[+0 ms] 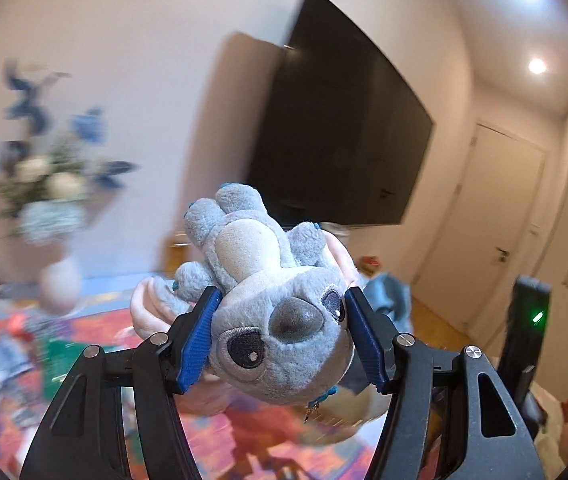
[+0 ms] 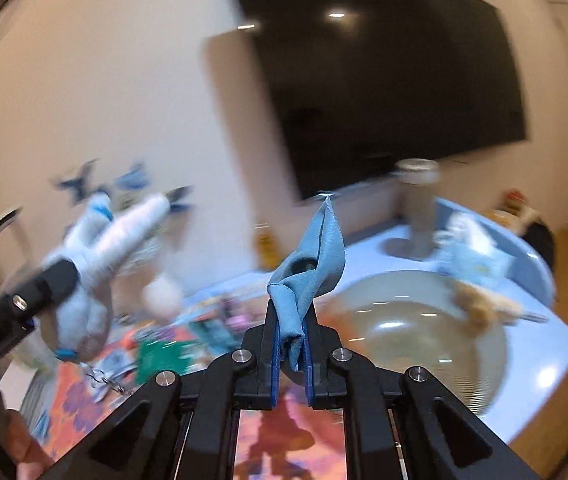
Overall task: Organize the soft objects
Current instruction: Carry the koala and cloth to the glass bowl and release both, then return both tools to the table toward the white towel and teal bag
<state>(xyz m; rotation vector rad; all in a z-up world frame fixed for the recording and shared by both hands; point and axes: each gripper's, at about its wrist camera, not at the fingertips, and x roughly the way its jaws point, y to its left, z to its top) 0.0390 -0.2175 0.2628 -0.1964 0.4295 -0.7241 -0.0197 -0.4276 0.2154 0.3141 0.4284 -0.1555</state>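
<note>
Plush toy [image 1: 271, 300]: grey-blue, held aloft by the head between the blue pads of the left claw [image 1: 279, 334], body and legs pointing away. Judged light and squashy; the head is the bulkiest part, so it suits a firm hold, and a small chain dangles below. Blue cloth [image 2: 312, 268]: pinched in the right claw [image 2: 294, 346], jaws nearly together, a folded tail standing up. Judged limp, weightless, likely to slip unless gripped across a fold. Below: desk [image 2: 540, 344] with patterned cover, shallow bowl [image 2: 416, 328]. Behind: flower vase [image 1: 49, 216], wall television [image 1: 340, 120].
</note>
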